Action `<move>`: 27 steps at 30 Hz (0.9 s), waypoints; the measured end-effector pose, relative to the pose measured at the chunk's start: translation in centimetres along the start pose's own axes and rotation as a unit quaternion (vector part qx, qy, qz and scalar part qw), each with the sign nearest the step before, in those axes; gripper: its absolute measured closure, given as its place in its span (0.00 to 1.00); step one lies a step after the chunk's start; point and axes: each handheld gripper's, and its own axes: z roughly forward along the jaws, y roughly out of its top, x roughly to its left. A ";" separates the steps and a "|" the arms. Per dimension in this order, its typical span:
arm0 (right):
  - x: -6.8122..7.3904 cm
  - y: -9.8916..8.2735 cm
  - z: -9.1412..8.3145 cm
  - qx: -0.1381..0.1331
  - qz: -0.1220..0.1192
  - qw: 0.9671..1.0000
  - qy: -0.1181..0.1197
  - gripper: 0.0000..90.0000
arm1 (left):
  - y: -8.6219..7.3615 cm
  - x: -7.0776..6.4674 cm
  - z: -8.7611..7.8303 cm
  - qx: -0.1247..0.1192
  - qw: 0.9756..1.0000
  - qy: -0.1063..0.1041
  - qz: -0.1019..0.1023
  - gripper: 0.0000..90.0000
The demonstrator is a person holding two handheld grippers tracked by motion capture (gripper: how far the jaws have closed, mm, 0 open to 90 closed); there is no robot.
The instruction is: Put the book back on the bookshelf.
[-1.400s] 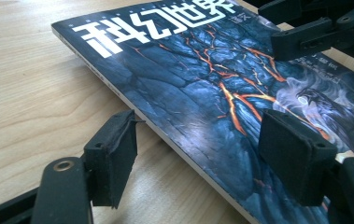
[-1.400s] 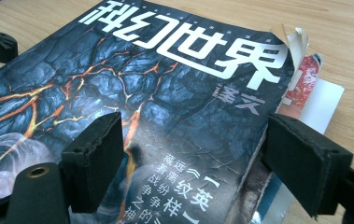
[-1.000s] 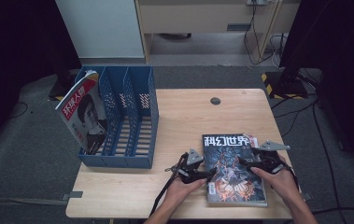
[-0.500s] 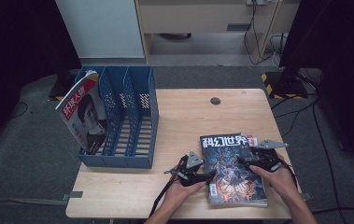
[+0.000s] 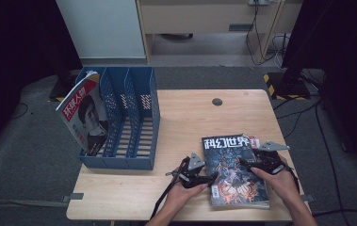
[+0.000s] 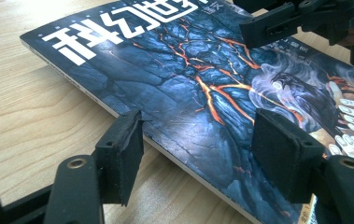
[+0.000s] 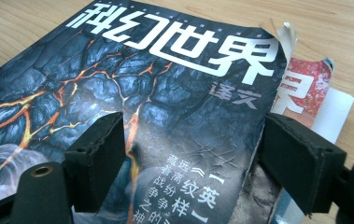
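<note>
A dark magazine [image 5: 235, 172] with a cracked-lava cover lies flat at the front right of the wooden table [image 5: 185, 117]. My left gripper [image 5: 212, 178] is at its left edge. In the left gripper view that gripper [image 6: 198, 126] is open, one pad over the table and the other over the cover [image 6: 188, 74]. My right gripper [image 5: 246, 163] is at the right edge. In the right gripper view it [image 7: 193, 130] is open astride the cover [image 7: 165, 93], and its jaws have just closed a little. A red-and-white magazine [image 7: 305, 88] peeks out from beneath.
A blue file rack [image 5: 133, 117] with three slots stands at the table's left. A red-titled magazine [image 5: 84, 115] leans in its leftmost slot. A round cable hole [image 5: 217, 101] sits near the far edge. The top cover's far right corner [image 7: 282, 30] curls up.
</note>
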 end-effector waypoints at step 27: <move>-1.0 -0.2 -0.4 -0.002 0.000 1.000 0.004 0.26 | 2.2 2.1 0.7 -0.011 1.000 0.006 -0.014 0.32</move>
